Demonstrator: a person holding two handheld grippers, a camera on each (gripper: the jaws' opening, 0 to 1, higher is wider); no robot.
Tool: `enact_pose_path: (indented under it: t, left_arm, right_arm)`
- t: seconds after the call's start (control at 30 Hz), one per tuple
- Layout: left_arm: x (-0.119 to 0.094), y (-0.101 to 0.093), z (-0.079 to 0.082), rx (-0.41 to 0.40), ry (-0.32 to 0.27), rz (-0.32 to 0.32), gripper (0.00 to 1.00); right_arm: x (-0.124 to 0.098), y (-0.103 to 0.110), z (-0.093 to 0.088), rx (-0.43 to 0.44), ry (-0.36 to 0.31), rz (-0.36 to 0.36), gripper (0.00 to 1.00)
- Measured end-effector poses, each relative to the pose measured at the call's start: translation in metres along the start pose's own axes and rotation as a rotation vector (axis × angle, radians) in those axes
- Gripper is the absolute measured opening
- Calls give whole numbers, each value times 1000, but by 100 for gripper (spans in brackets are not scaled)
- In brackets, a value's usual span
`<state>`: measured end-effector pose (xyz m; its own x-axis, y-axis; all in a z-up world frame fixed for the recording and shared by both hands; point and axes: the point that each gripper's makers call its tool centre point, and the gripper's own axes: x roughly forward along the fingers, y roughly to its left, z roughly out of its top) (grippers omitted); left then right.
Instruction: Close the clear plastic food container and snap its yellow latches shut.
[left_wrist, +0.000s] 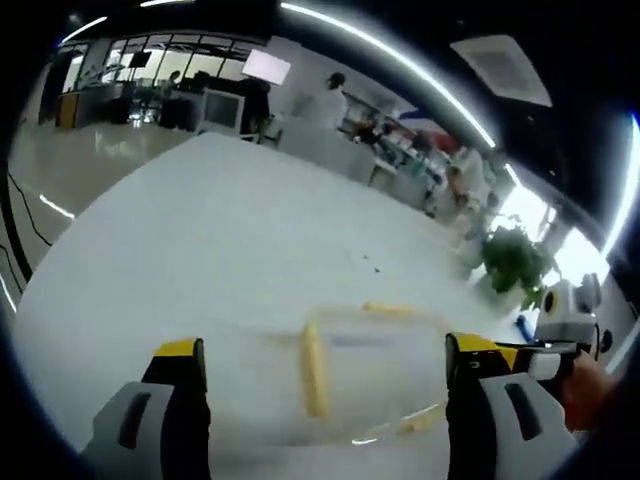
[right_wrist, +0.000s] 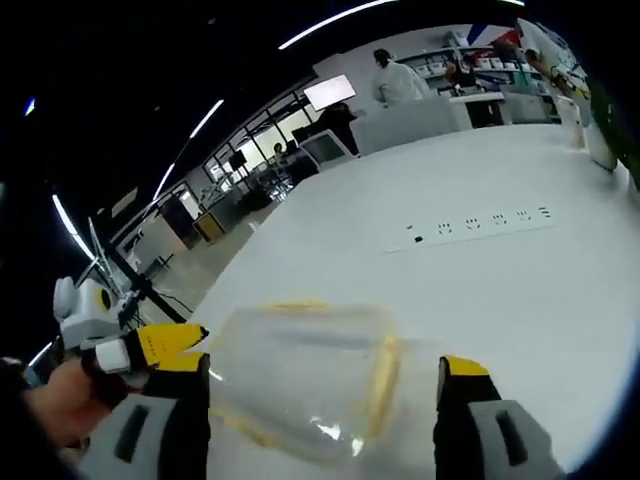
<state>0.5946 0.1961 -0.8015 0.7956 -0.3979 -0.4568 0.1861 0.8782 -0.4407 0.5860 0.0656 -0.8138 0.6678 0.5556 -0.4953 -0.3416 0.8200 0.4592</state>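
**A:** Start with the left gripper view. What have you got?

**B:** I see my left gripper (left_wrist: 318, 375) with its jaws spread wide, holding nothing. Between them, on the white table (left_wrist: 230, 250), sits the clear plastic food container (left_wrist: 370, 370). It's blurred, so I read the details loosely. One yellow latch (left_wrist: 315, 370) runs as a stripe along the container's near-left side, pointing away from me up the picture. Another yellow strip (left_wrist: 390, 310) lies along its far edge.

**A:** And its long axis?

**B:** I can't say for sure from this view; the body looks roughly square through the blur. The right gripper (left_wrist: 540, 360) comes in at the right edge, a hand (left_wrist: 590, 390) behind it, just beside the container.

**A:** Background?

**B:** A potted plant (left_wrist: 515, 260) at the table's far right, people and desks beyond.

**A:** Now the right gripper view.

**B:** My right gripper (right_wrist: 325, 385) is also released, jaws apart, with the container (right_wrist: 300, 385) between them and closer to the left jaw. Here it looks wider than deep, long axis running across the picture. A yellow latch (right_wrist: 383, 370) stands along its right side, pointing away from me. Whether the lid is seated I can't tell. The left gripper (right_wrist: 165, 345) enters from the left, touching or nearly touching the container. A power strip (right_wrist: 480, 222) lies well beyond on the table (right_wrist: 520, 290).
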Motion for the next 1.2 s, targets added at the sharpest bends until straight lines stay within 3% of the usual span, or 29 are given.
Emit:
enact_pose_path:
  t: [0.1, 0.33, 0.67, 0.83, 1.0, 1.2]
  left_arm:
    - [-7, 5, -2, 31, 23, 12, 99]
    - [-16, 6, 0, 54, 24, 8, 99]
    - [-45, -8, 4, 116, 39, -10, 99]
    - [-68, -9, 5, 135, 38, -16, 99]
    - [-103, -17, 9, 191, 7, -48, 99]
    - [-140, -25, 10, 220, 14, -68, 99]
  right_arm:
    - [-4, 0, 6, -54, -29, -15, 100]
    - [-14, 4, 6, -48, -27, -9, 100]
    - [-56, 16, 13, -82, -62, -22, 100]
    - [-79, 27, 9, -104, -64, -15, 100]
    - [-109, 38, 2, -133, -70, -13, 100]
    - [-140, 49, -5, -161, -72, -15, 100]
